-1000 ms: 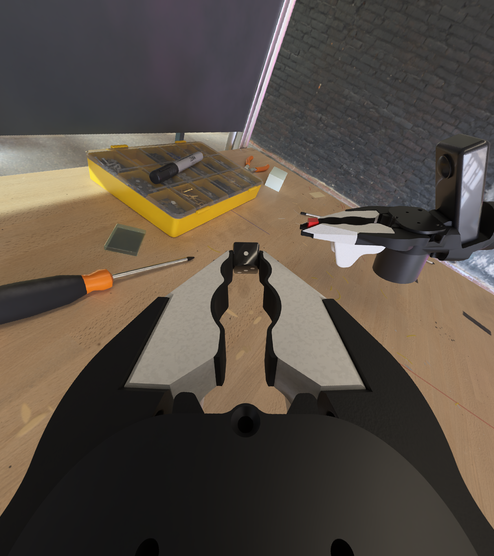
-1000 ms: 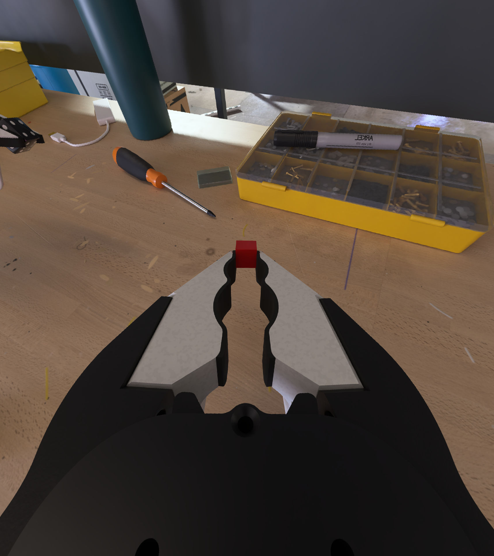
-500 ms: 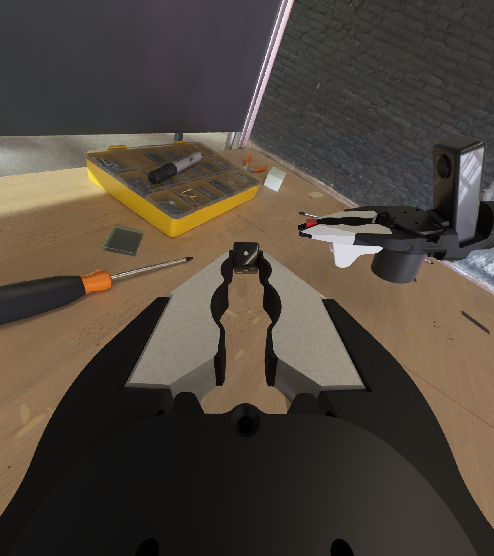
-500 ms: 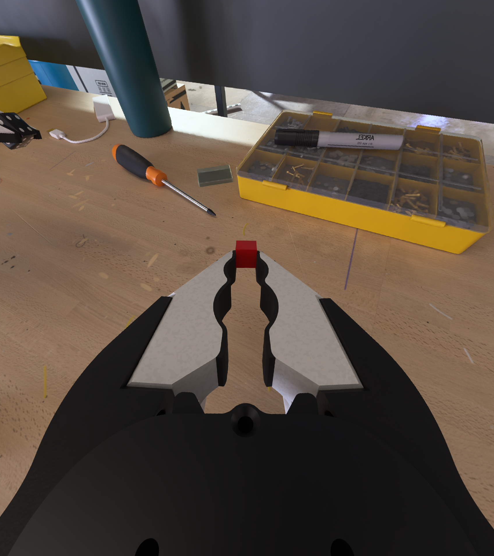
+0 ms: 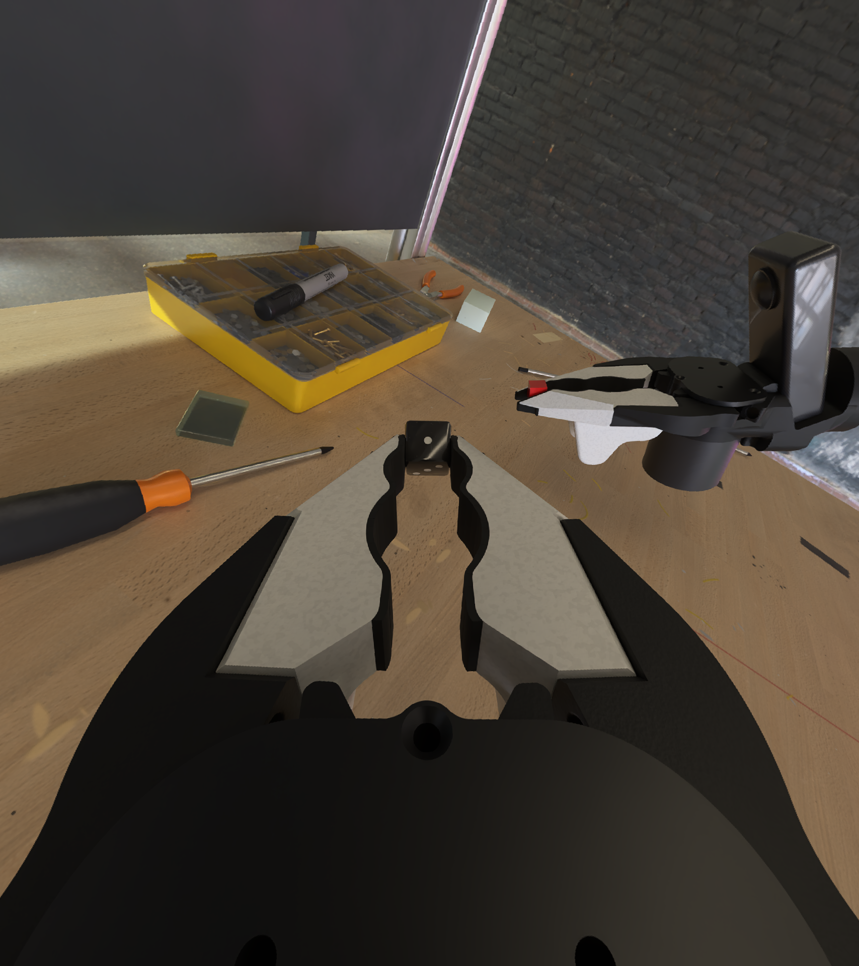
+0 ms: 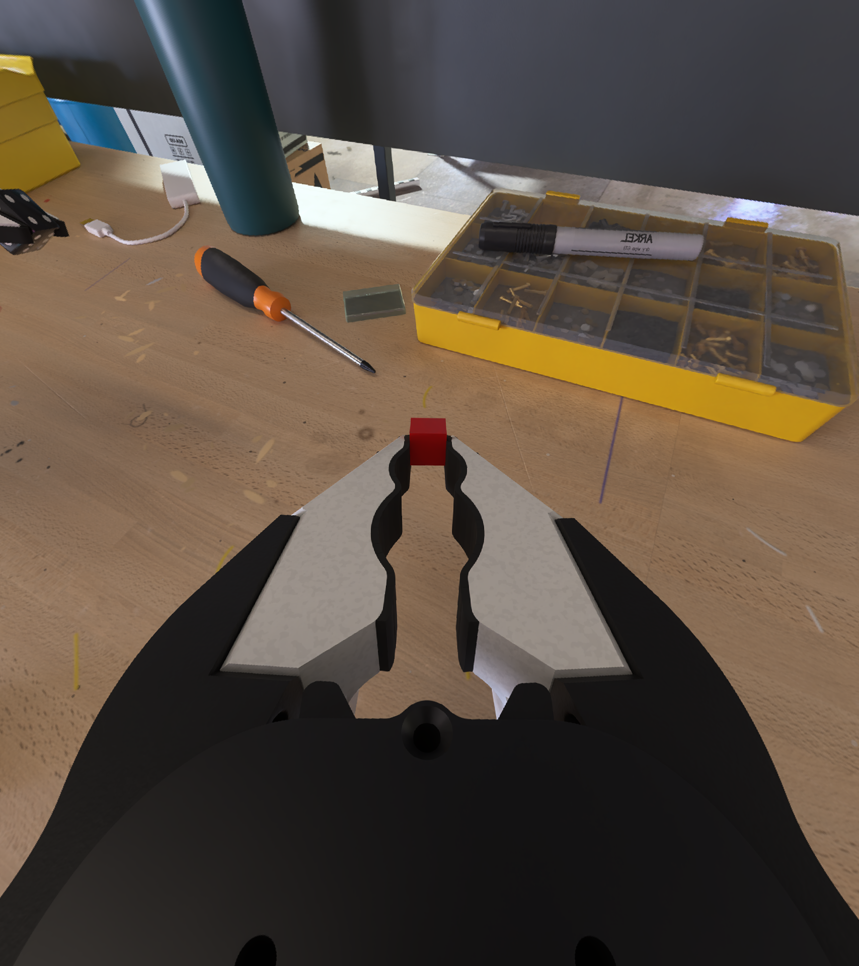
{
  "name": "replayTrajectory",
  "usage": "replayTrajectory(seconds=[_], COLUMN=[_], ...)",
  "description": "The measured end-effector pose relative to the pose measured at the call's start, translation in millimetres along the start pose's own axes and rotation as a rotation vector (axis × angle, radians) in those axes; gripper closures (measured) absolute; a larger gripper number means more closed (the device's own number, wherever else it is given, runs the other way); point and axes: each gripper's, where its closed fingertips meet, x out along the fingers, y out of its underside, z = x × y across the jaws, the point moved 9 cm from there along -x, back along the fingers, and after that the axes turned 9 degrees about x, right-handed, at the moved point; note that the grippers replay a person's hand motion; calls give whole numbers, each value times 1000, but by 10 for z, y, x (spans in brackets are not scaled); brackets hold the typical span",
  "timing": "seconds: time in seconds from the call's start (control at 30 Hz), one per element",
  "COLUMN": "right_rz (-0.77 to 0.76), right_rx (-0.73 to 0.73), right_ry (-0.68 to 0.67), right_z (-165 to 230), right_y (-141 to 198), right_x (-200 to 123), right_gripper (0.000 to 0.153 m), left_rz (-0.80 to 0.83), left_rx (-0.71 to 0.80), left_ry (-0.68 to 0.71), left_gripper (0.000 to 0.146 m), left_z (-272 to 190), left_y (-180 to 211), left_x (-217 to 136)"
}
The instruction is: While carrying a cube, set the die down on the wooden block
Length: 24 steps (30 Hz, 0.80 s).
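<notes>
Both grippers loaded, held above the surface.

Left gripper clamped on the black die at the fingertips, white pips showing, clear of the wood below. Right gripper clamped on the small red cube, likewise pinched at the very tips; seen from the left wrist view off to the right, lying sideways in the air. Pale block far back near the brick wall, just beside the yellow organiser box, well apart from the die; whether wooden, cannot tell. Black-capped marker lying on the box lid. Orange-and-black screwdriver flat on the wood, small greenish glass tile between its tip and the box. Teal post and white cable toward the back.
</notes>
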Motion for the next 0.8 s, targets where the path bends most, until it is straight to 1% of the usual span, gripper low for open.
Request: replayTrajectory(seconds=[0.43, 0.57, 0.6, 0.63, 0.67, 0.73, 0.8], right_rz=[1, -9, -17, -26, -38, -71, -77], right_rx=[-6, -11, -12, -12, -5, 32, 26], right_ry=[0, -11, -18, -28, -48, -106, -201], right_z=[7, 19, 26, 36, 49, 90, 211], right_y=[0, -12, -20, -32, -50, -105, -144], right_x=[1, -7, -15, -29, -53, -152, -312], right_gripper=[141, 141, 141, 141, 141, 141, 141], left_rz=[-1, -15, -17, -6, 21, 115, 228], left_rx=[4, 15, 27, 45, 75, 178, 291], left_ry=[5, 34, 67, 138, 237, 411, 485], left_gripper=[130, 130, 130, 130, 130, 130, 130], left_z=[-16, -64, -115, -198, -298, -512, -706], left_y=[-6, -42, -68, -98, -119, -80, 55], left_x=[1, -12, -24, -44, -74, -162, -260])
